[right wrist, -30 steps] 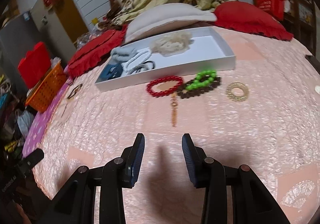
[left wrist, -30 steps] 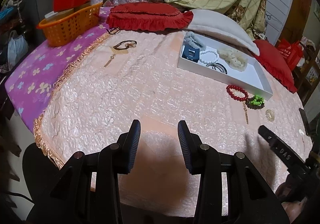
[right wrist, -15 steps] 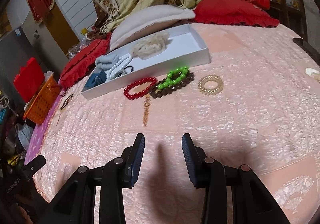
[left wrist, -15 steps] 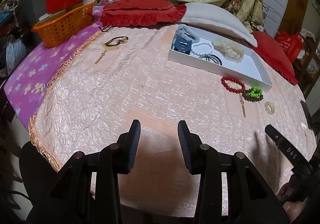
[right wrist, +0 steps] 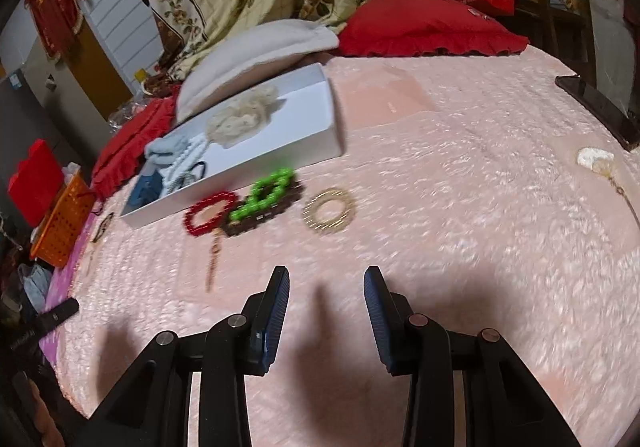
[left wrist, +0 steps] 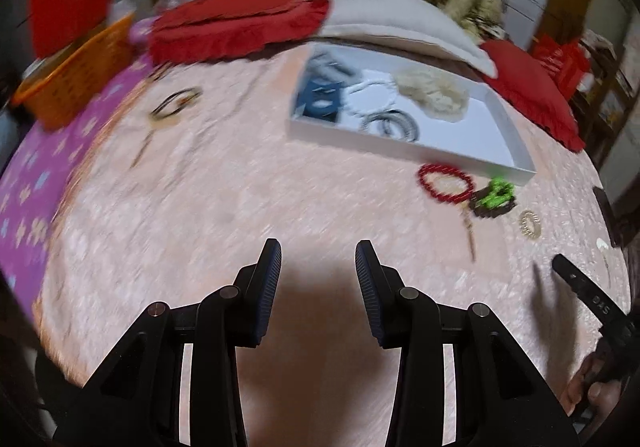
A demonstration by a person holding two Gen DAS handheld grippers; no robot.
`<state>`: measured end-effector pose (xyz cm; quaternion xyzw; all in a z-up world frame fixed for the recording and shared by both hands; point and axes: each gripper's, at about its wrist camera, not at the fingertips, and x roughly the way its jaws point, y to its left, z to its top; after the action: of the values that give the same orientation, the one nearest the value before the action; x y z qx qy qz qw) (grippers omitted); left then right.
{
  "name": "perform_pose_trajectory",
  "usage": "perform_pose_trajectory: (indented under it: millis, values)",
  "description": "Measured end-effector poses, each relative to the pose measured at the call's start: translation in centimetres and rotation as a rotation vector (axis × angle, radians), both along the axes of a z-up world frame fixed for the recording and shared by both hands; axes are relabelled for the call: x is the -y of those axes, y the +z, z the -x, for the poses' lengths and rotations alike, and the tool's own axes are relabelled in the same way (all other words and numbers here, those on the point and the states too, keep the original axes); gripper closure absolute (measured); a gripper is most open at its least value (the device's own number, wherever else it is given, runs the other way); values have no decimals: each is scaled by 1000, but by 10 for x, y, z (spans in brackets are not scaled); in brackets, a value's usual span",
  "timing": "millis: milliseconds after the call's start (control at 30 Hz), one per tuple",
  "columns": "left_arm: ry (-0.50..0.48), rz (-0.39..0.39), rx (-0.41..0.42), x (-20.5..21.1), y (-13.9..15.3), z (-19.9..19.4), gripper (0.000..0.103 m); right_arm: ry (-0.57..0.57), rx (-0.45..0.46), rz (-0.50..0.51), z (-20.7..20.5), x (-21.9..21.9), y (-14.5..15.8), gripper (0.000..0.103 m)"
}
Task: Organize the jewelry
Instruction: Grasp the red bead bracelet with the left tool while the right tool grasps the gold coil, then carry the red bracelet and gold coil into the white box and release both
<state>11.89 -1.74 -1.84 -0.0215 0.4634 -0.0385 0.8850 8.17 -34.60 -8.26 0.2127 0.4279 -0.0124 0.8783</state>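
Left-wrist view shows your left claw (left wrist: 317, 259) spread wide and holding nothing above the pink bedspread (left wrist: 240, 199). Take the white tray (left wrist: 408, 149) as your landmark: left of it lies a dark bangle (left wrist: 176, 105); just in front of its near wall sit the red bead bracelet (right wrist: 210, 212), the green bracelet (right wrist: 267, 193) on a dark one, then the gold ring (right wrist: 329, 210). Your right claw (right wrist: 326, 287) is also wide, empty, short of them.

The right tool (right wrist: 326, 287) hangs spread and empty above the pink bedspread (right wrist: 460, 187). Ahead, a red bracelet (right wrist: 210, 212), green beads (right wrist: 268, 195) and gold ring (right wrist: 329, 211) lie beside the white tray (right wrist: 304, 143).
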Motion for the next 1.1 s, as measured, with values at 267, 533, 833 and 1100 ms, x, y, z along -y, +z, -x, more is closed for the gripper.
perform_pose_trajectory:
  millis: [267,533,833,1100]
  values:
    - [-201,-29,2,61,-17,-70,65,17,-14,-49,-36,15,-10,66]
    - [-278,-14,-29,97,-48,-116,65,51,-12,14,-56,15,-18,66]
    - [-301,-26,-31,112,-64,-118,66,123,10,140,-69,-9,-18,72]
    - [-401,7,-69,124,-52,-102,95,161,23,53,-67,-15,-14,95]
